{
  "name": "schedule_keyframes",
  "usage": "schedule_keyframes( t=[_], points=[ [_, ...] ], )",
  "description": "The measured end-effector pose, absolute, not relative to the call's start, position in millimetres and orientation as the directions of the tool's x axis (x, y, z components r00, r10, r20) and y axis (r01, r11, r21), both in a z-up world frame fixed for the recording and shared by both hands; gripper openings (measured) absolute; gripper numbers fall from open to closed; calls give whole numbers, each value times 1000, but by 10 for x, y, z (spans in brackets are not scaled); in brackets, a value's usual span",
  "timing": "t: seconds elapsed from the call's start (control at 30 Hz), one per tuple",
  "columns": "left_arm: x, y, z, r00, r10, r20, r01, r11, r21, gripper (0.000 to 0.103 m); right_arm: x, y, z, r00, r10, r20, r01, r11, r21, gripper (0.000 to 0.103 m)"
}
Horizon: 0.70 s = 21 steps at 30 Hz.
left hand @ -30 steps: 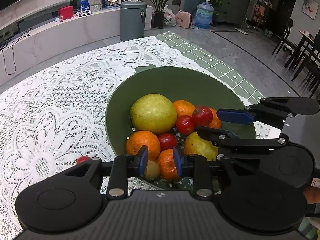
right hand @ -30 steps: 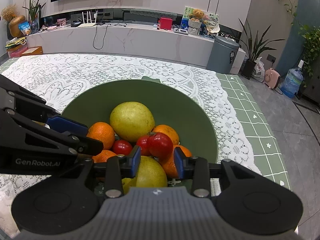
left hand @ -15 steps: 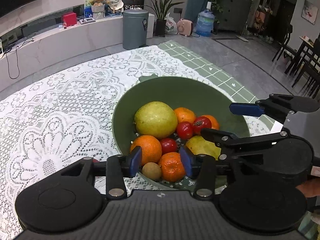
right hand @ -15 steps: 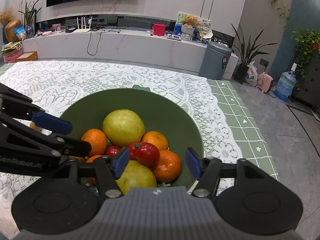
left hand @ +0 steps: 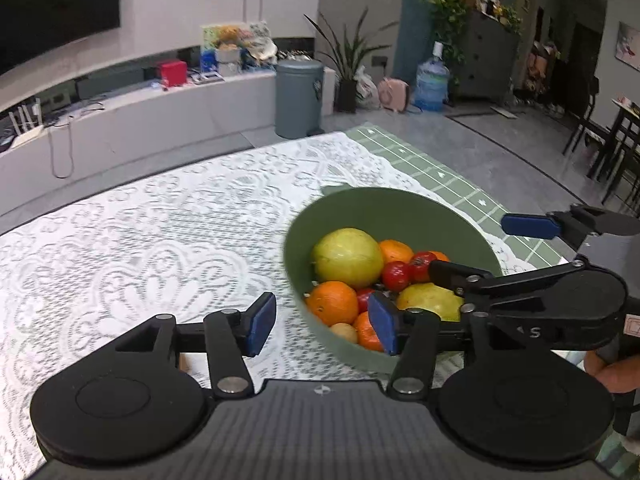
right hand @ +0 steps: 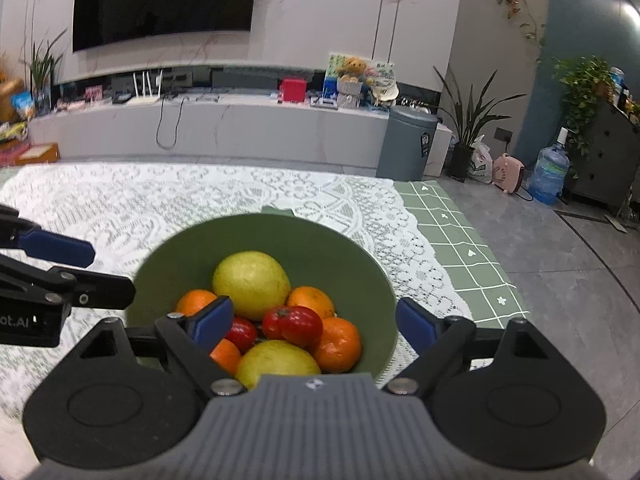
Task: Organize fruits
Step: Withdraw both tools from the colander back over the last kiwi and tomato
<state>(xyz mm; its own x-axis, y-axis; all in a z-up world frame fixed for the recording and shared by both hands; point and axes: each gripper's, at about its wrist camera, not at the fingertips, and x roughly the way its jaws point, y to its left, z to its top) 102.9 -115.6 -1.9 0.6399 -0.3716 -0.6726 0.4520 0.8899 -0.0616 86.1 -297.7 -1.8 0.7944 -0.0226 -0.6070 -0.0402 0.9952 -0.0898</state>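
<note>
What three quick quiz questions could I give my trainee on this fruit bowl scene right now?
1. True or false: the right tool is clamped on a tomato.
2. Multiple choice: the largest fruit in the green bowl is A) an orange, B) the yellow-green round fruit at the back, C) a tomato.
3. Fill in: the left tool is ____, with one finger over the lace tablecloth and the other over the bowl.

Key: 1 false, both tools are open and hold nothing; 2 B; 3 open.
</note>
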Motion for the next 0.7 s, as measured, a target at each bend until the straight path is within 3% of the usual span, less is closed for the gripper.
schedule_keyframes(
  t=[0.43, 0.7],
  points=[
    [761, -460, -19, 742, -277, -611, 291, 953, -79, 66, 553, -2454, 11, 836, 101, -539, -133, 991, -20, 93],
    [664, -68, -146, 764, -222, -606, 197, 974, -108, 66, 460, -2094, -32, 820, 171, -546, -207, 978, -4, 89]
  ],
)
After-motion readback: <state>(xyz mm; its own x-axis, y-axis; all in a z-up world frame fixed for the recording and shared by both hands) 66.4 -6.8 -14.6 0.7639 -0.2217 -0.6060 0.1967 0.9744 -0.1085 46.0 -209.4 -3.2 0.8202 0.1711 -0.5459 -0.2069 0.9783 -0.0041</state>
